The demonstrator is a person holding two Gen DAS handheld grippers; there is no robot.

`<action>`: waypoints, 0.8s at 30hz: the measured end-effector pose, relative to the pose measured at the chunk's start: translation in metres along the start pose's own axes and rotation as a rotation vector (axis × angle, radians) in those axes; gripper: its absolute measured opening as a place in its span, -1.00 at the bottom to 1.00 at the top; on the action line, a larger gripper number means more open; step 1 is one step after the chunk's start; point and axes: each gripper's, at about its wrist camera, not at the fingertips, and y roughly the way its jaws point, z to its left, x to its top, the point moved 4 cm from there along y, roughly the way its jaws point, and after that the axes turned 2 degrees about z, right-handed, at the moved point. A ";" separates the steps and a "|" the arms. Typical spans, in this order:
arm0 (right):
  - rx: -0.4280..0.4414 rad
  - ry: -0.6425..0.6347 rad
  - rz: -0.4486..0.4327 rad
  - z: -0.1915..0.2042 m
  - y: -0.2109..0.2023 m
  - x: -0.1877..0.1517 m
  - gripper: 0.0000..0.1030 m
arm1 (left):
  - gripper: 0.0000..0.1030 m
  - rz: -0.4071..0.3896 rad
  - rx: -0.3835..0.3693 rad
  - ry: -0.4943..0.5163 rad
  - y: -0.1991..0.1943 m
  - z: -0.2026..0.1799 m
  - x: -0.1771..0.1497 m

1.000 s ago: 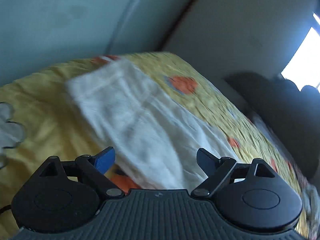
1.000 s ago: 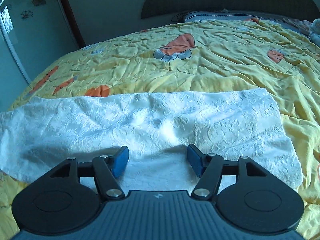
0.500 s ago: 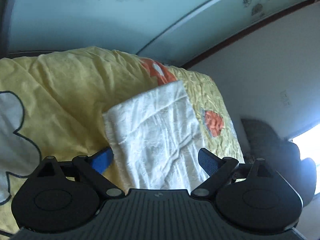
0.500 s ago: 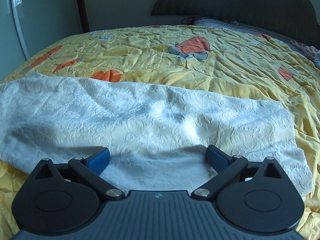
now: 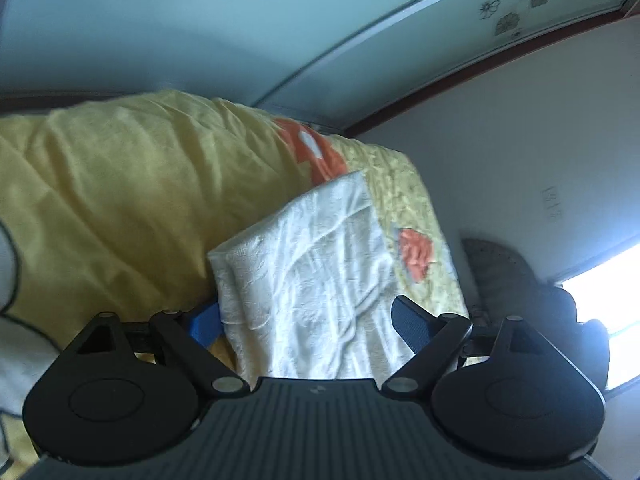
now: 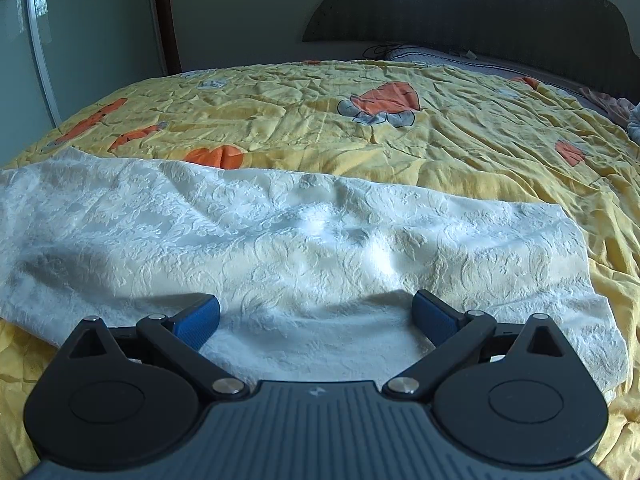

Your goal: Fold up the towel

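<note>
A white embossed towel (image 6: 280, 240) lies spread in a long strip across the yellow bedspread (image 6: 400, 148). My right gripper (image 6: 316, 316) is open just above the towel's near edge, its blue pads wide apart with cloth between and below them. In the tilted left wrist view the same towel (image 5: 312, 280) appears as a folded strip running away from me. My left gripper (image 5: 306, 318) is open over the towel's near end; its left pad is partly hidden behind the cloth's edge. Neither gripper pinches the towel.
The bedspread carries orange cartoon prints (image 6: 384, 104). A dark headboard (image 6: 480, 8) and pillows stand at the far end. A sliding wardrobe door (image 5: 280, 20) lines one side of the bed, and a bright window (image 5: 608, 300) sits at the right of the left wrist view.
The right gripper has opened wider and crept forward over the towel. The left gripper has swung and rolled, so the view tilts, and now hovers at the towel's end.
</note>
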 end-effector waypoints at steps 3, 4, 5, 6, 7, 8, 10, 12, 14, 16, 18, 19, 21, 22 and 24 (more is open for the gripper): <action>-0.001 0.001 -0.002 0.000 0.000 0.000 1.00 | 0.72 0.031 -0.167 -0.086 0.000 0.009 -0.001; -0.001 0.000 -0.002 0.000 0.000 0.000 1.00 | 0.74 0.028 -0.171 -0.080 0.000 0.011 -0.002; -0.001 0.001 -0.003 0.000 0.000 -0.001 1.00 | 0.69 0.034 -0.125 -0.053 0.003 0.012 -0.002; 0.000 0.001 -0.003 0.000 -0.001 0.000 1.00 | 0.55 0.040 -0.085 -0.007 0.005 0.010 -0.004; 0.001 0.001 -0.004 0.000 0.000 0.000 1.00 | 0.55 0.051 -0.051 0.063 0.005 0.005 -0.006; 0.002 0.002 -0.004 0.000 0.000 0.000 1.00 | 0.55 0.053 -0.025 0.144 0.007 -0.003 -0.009; 0.002 0.000 -0.004 -0.001 0.000 0.000 1.00 | 0.50 0.040 0.035 0.267 0.010 -0.016 -0.016; 0.004 0.002 -0.006 -0.001 -0.001 0.000 1.00 | -0.56 0.005 0.125 0.371 0.013 -0.025 -0.021; 0.007 0.002 -0.007 -0.001 0.000 0.000 1.00 | -0.73 -0.001 0.161 0.423 0.013 -0.031 -0.019; 0.012 0.000 -0.006 -0.002 -0.001 0.000 1.00 | -0.73 0.009 0.164 0.472 0.007 -0.044 -0.013; 0.021 -0.005 -0.007 -0.003 -0.001 -0.001 1.00 | -0.73 0.012 0.187 0.531 -0.003 -0.055 -0.008; 0.026 -0.004 -0.012 -0.003 -0.002 -0.001 1.00 | -0.74 0.019 0.195 0.546 -0.004 -0.056 -0.007; 0.032 0.001 -0.022 -0.004 -0.002 -0.002 1.00 | -0.74 0.044 0.249 0.567 0.005 -0.045 -0.011; 0.032 0.002 -0.023 -0.004 -0.002 -0.002 1.00 | -0.74 0.063 0.276 0.559 0.008 -0.036 -0.015; 0.031 -0.001 -0.020 -0.003 -0.002 -0.002 1.00 | -0.73 0.039 0.284 0.561 0.015 -0.025 -0.021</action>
